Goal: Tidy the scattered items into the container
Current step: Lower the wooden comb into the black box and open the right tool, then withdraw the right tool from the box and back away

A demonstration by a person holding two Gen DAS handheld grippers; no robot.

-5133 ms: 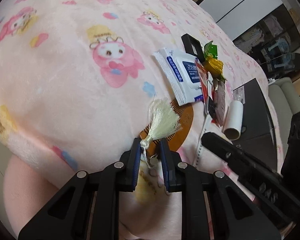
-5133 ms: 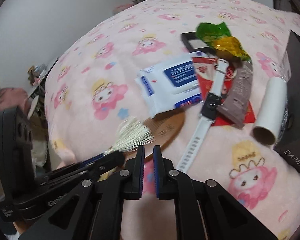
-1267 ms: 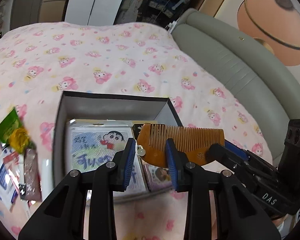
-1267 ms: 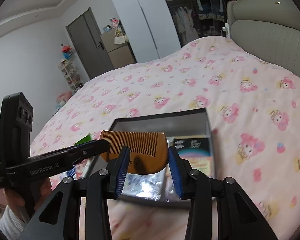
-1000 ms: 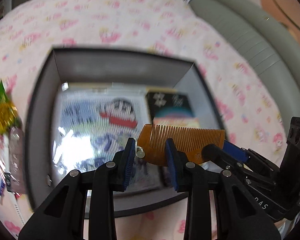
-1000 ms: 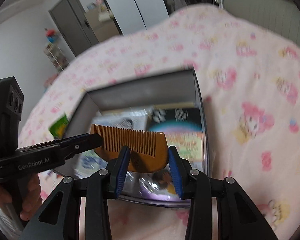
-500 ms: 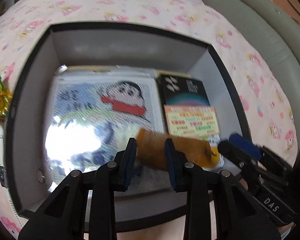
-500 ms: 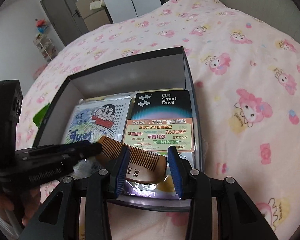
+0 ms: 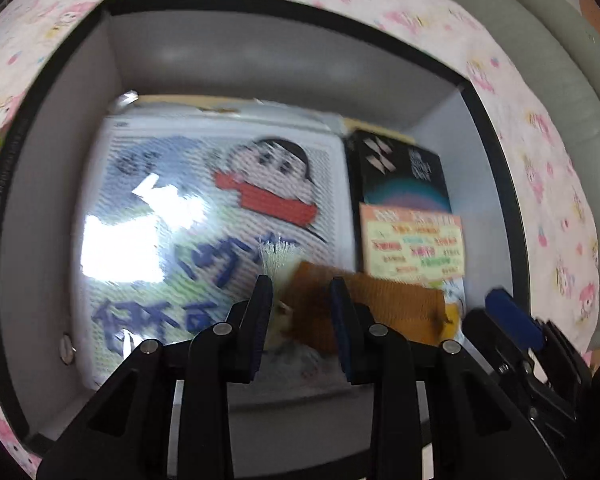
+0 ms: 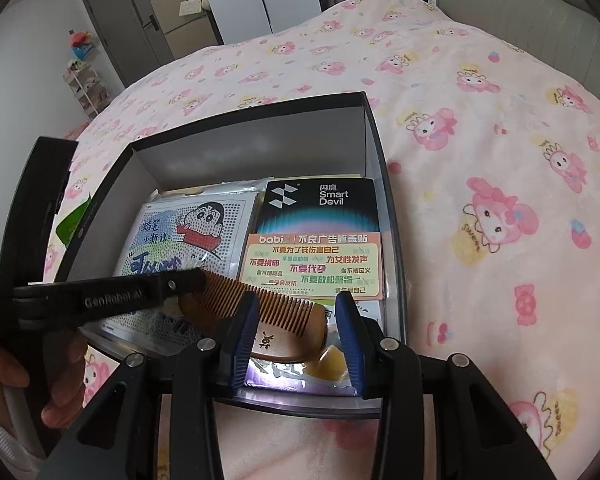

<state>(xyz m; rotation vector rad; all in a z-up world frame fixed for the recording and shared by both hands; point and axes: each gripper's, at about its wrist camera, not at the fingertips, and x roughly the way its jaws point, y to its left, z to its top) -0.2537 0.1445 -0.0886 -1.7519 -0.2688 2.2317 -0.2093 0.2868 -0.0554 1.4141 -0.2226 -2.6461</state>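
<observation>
One wooden comb point(image 10: 276, 312), brown with fine teeth, dark characters on its spine and one pale tassel point(image 9: 278, 254) at its end, lay tilted inside the one open box point(image 10: 244, 116), at the box's 6 o'clock edge as I saw it through the right wrist camera. My right gripper point(image 10: 296, 304) hung over the comb's rounded end with its jaws apart and clamped on nothing; the pad at 3 o'clock stood clear of the wood. My left gripper point(image 9: 300, 288) reached in from 9 o'clock, its jaws partly apart around the tassel end, but its own view was blurred and I could not tell whether the pads pressed on the comb.

Under the comb I counted:
- one cartoon packet point(image 10: 196, 232)
- one black carton point(image 10: 320, 200)
- one sticker card point(image 10: 312, 264)
- one yellow sachet point(image 10: 328, 362)

One green wrapper point(image 10: 74, 220) showed outside the box at 9 o'clock, on the pink blanket point(image 10: 480, 140). One hand point(image 10: 60, 364) gripped the left tool.
</observation>
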